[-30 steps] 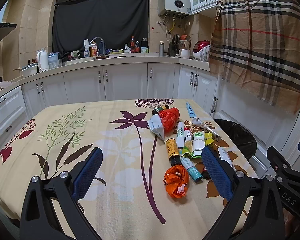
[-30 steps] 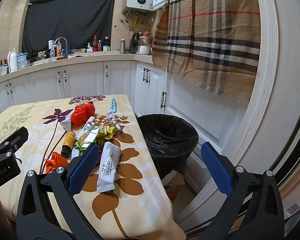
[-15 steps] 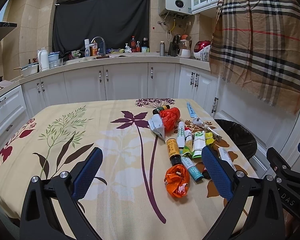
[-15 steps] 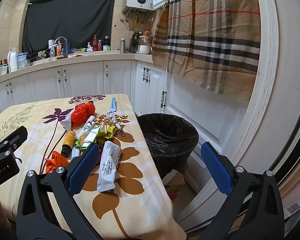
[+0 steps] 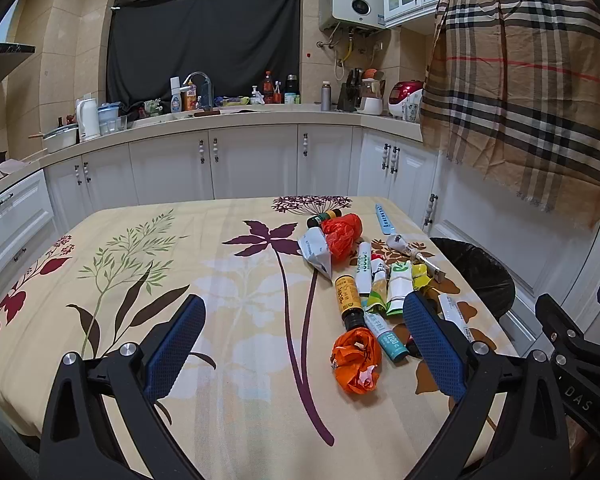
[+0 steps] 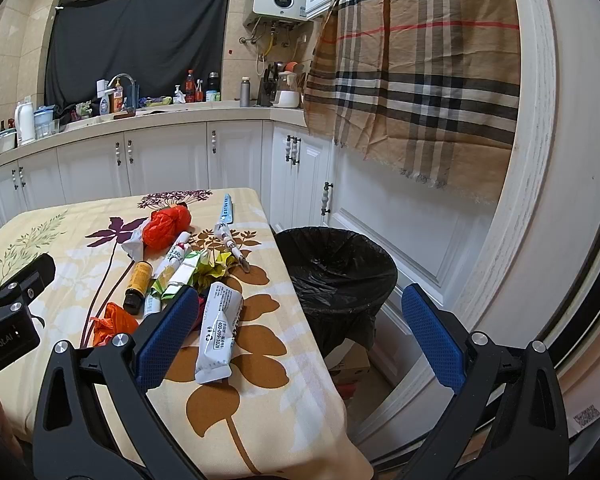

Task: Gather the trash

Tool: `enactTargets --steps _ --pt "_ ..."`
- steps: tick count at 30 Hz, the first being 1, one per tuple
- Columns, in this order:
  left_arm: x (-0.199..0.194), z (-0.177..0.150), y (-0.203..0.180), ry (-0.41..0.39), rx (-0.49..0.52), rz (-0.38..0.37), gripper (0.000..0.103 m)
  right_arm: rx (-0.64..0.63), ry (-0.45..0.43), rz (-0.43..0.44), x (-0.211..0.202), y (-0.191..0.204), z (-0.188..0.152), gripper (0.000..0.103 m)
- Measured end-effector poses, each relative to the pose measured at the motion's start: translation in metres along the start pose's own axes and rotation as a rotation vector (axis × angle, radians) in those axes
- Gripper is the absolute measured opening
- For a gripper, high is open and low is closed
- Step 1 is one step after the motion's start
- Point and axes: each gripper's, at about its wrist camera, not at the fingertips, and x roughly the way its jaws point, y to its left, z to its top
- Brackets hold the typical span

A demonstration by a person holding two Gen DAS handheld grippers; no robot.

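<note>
Both the left gripper [image 5: 302, 322] and right gripper [image 6: 300, 312] hang wide open, empty. The trash [image 5: 364, 280] is bunched along the table [image 5: 220, 280] edge by the bin [image 6: 336, 264], probably for short drops.

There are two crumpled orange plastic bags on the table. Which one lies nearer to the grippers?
The smaller orange bag just past the brown bottle's dark cap. The other orange bag lies at the far end of the trash row, against a white packet.
</note>
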Motion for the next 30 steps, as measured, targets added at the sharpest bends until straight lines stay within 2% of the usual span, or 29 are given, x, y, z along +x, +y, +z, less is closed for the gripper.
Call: enactTargets --steps 30 --pt "0.0023 -0.0041 0.0023 0.009 -0.002 -0.002 0.096 0.000 0.008 0.004 -0.0008 0.0055 -0.0032 0.099"
